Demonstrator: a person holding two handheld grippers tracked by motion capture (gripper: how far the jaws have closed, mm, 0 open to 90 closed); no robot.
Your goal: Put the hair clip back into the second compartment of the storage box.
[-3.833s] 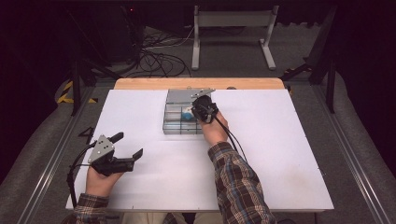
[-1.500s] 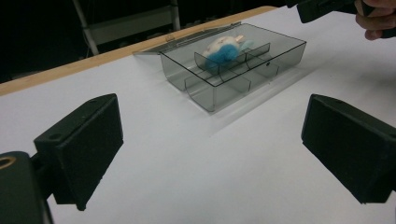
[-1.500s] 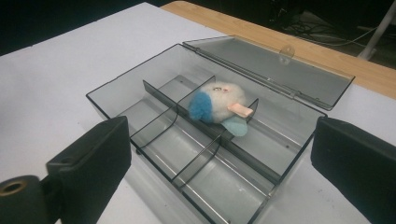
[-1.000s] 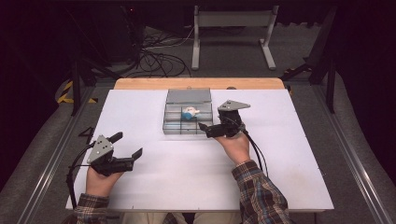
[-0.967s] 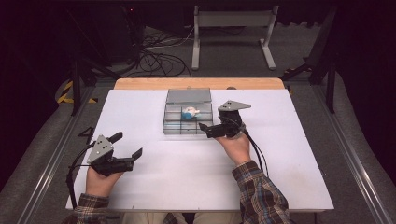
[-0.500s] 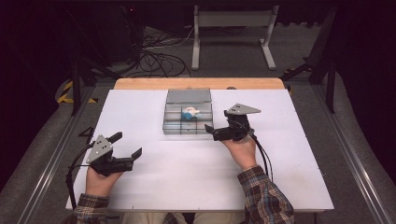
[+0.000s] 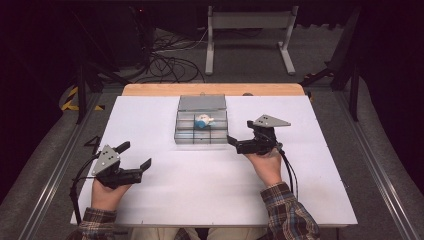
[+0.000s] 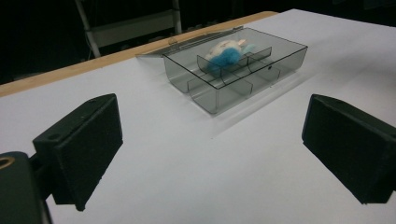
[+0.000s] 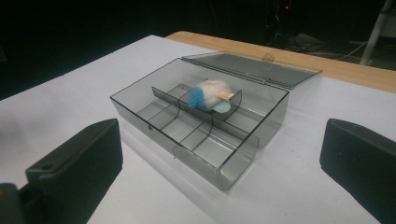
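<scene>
- Right gripper (image 7: 239, 145): jaws wide apart, holding nothing; the open compartment box (image 9: 201, 121) sits just ahead of its fingers.
- Left gripper (image 7: 135, 156): jaws wide apart, empty; box well ahead of its fingers.
- Blue-and-white toy (image 9: 208, 95) lies in a middle compartment.
- Judged step: placement done. Next move likely requires closing the lid (image 9: 252, 68).

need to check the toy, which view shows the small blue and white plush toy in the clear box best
The right gripper view: the small blue and white plush toy sits near and unblocked in the clear plastic divided box. The left gripper view shows it farther off behind dividers; the high view, tiny.
</scene>
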